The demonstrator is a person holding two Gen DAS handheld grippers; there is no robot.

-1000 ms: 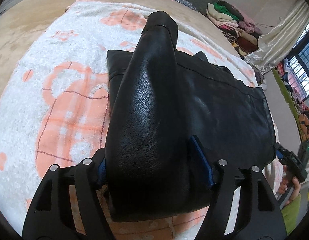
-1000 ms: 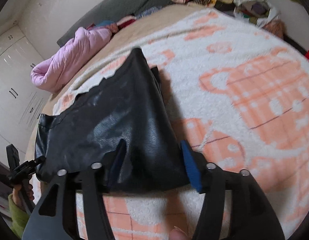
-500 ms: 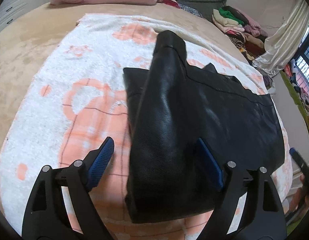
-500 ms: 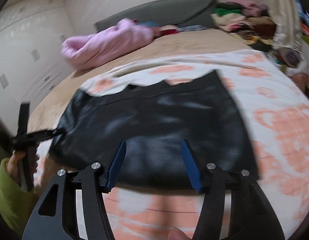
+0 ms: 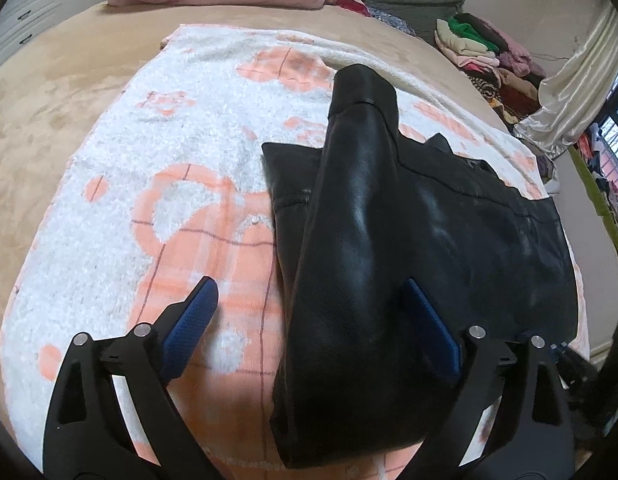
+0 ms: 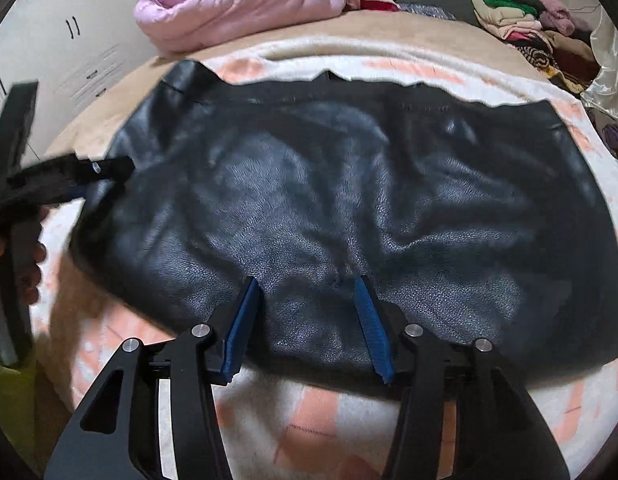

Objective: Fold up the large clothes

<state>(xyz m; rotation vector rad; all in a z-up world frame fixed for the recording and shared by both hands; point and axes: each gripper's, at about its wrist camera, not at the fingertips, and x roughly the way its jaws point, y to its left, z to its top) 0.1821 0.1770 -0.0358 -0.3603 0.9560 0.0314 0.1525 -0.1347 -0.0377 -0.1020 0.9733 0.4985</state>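
A black leather jacket (image 6: 349,200) lies spread flat on a white and orange blanket (image 6: 349,420). In the left wrist view one sleeve (image 5: 349,240) is folded back over the jacket body (image 5: 489,260) and runs away from me. My left gripper (image 5: 307,292) straddles the sleeve's near end with its jaws opening wide; the left pad (image 5: 193,320) stands clear over the blanket. My right gripper (image 6: 307,284) hovers over the jacket's near edge, jaws closing, leather below them but not pinched. The left gripper (image 6: 69,176) also shows at the jacket's left end.
The blanket (image 5: 149,160) covers a tan bed (image 5: 49,100). A pink duvet (image 6: 237,4) lies at the head of the bed. Piled clothes (image 6: 525,20) and a pale curtain (image 5: 569,112) stand at the right. White wardrobes (image 6: 69,40) line the left wall. A person's hand (image 6: 29,264) grips the left tool.
My left jaws spread and let go of the sleeve, which now lies folded on the jacket. My right gripper swung from the jacket's end to its long near edge and narrowed.
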